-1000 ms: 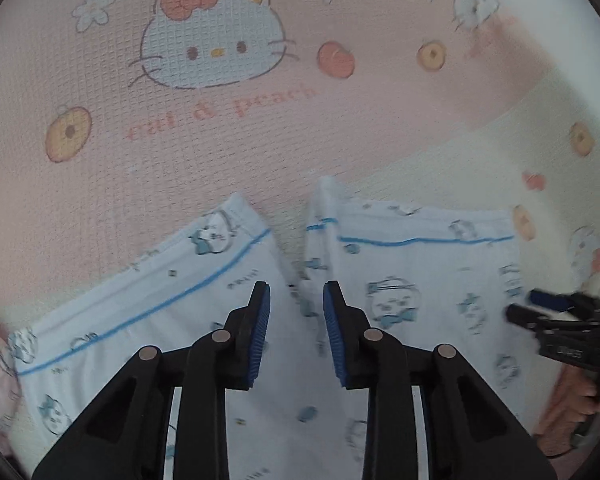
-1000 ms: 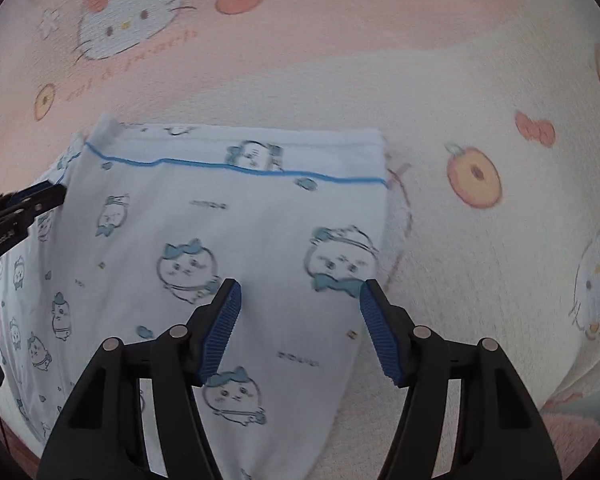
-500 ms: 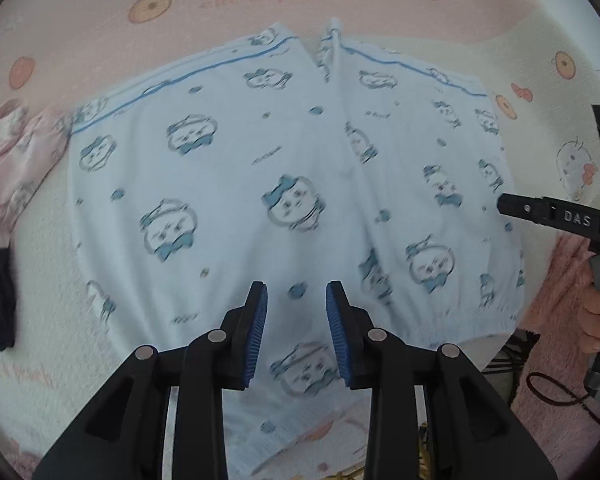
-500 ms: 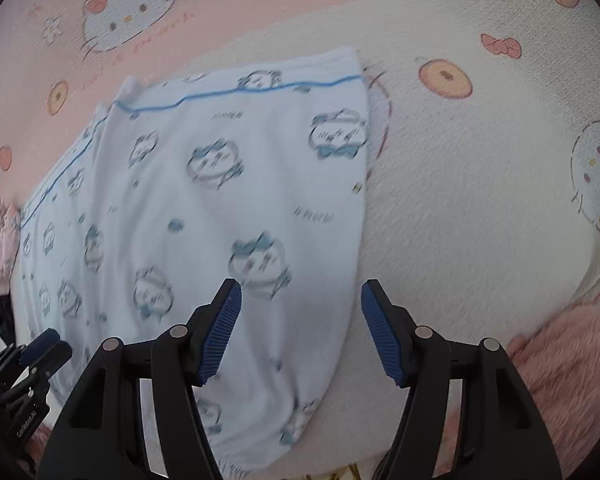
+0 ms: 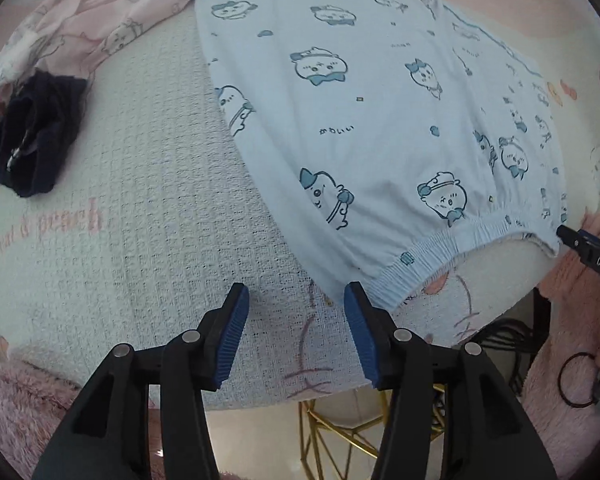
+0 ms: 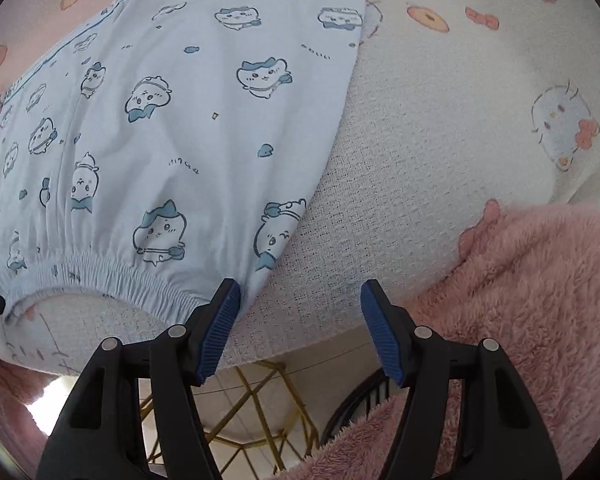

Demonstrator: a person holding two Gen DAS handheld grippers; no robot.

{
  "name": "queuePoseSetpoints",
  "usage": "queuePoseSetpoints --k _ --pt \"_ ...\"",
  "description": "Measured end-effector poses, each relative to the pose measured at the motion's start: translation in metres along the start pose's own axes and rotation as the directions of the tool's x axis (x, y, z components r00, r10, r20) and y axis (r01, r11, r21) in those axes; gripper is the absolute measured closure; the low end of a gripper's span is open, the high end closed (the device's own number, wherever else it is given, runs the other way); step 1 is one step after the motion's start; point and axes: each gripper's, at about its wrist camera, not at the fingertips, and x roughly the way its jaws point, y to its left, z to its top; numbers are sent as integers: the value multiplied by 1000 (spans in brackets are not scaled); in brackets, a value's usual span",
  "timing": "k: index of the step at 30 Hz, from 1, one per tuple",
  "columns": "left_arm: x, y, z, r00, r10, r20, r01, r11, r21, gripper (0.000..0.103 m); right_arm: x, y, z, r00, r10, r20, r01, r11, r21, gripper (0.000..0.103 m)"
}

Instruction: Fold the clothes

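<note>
Left wrist view shows my left gripper (image 5: 296,296) and right gripper (image 6: 300,292) pulled back to the waistband corners of the blue shorts (image 5: 372,120) lying flat on the table (image 5: 148,200), jaws now spread wider, so a waistband-end grasp looks likely.

Three garments (image 5: 364,112), two claws (image 5: 294,328)

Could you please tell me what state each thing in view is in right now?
Light blue cartoon-print shorts: spread flat, unfolded, elastic waistband toward the grippers.
Left gripper: open, empty, at the waistband's left corner.
Right gripper: open, empty, at the waistband's right corner.
Pink printed garment: crumpled.
Dark navy garment: bunched up.
</note>
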Motion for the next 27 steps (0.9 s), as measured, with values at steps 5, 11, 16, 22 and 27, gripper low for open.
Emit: queuePoseSetpoints --k 5,11,16,22,27 --pt "-14 13 -2 997 -16 77 21 997 -69 51 8 -11 -3 983 183 -21 -180 979 92 39" --pt "-24 13 -10 993 61 96 -56 997 -60 51 16 -31 -1 936 348 -50 -332 922 198 49" --pt "-21 29 -18 996 41 73 -34 994 -103 51 14 -41 -4 901 431 -51 -409 883 230 70" --pt "-21 29 -29 997 25 71 -18 996 -92 51 19 -64 -58 852 517 -79 -479 832 282 59" --pt "-15 34 -36 999 17 51 -11 995 -101 51 8 -52 -53 866 496 -64 -471 852 230 79"
